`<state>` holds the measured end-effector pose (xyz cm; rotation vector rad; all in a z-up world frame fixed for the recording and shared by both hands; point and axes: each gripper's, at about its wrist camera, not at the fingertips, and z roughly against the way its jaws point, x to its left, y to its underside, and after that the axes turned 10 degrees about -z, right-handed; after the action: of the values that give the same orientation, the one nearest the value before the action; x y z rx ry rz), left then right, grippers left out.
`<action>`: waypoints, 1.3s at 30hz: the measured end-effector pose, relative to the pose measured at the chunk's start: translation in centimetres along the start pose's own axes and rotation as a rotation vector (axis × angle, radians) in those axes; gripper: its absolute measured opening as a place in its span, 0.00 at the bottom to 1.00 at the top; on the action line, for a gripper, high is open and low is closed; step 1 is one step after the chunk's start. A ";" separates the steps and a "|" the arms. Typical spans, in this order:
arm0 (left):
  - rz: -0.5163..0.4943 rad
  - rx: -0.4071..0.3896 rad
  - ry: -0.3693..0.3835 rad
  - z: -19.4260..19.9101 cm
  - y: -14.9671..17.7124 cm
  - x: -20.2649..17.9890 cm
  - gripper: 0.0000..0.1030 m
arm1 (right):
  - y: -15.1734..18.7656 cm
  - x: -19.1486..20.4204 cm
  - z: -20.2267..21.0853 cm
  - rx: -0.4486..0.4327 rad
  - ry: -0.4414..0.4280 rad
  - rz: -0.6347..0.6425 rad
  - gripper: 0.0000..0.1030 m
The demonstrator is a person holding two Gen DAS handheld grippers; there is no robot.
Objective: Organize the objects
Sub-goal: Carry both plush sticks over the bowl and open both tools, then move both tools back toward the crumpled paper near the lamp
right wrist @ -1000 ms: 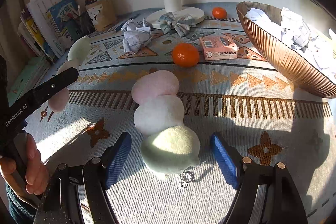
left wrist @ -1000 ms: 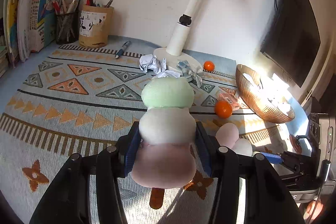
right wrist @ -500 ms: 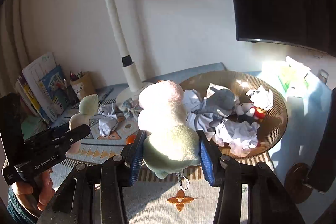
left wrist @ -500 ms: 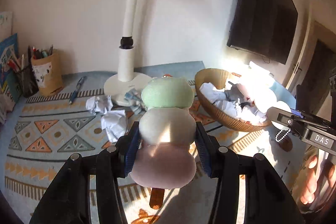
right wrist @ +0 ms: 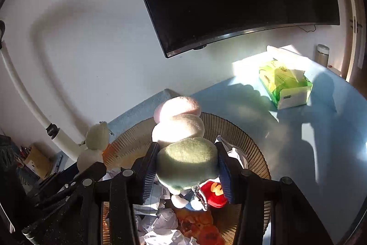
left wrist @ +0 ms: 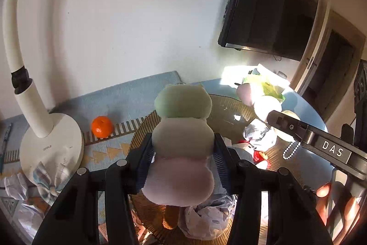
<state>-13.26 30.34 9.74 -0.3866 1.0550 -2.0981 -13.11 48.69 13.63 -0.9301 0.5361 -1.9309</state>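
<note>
1. You hold two three-ball plush toys above the woven basket (left wrist: 231,107), one in each gripper, at the drop-off step of the tidy-up.
2. Lower centre of the left wrist view: your left gripper (left wrist: 182,161) is clamped on the middle ball of the left plush (left wrist: 182,137), green ball uppermost and pink ball nearest the camera.
3. Lower centre of the right wrist view: your right gripper (right wrist: 187,170) pinches the green end of the right plush (right wrist: 181,130), its pink ball pointing away and its bead chain dangling over the red toy (right wrist: 213,194) and crumpled paper (right wrist: 158,224) in the basket.
4. Judged from this, the next move calls for lowering both toys closer to the pile, then parting the jaws.
5. An orange (left wrist: 102,126) and a lamp base (left wrist: 51,141), left of frame, sit outside the basket.
</note>
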 end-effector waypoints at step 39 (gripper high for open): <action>0.203 0.008 -0.379 18.7 21.1 13.8 0.99 | 20.6 10.4 2.4 0.120 -0.172 0.315 0.90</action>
<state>-2.03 1.63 3.88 -0.6179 0.8238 -1.7602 -3.36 29.33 5.28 -0.8688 0.4326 -1.5670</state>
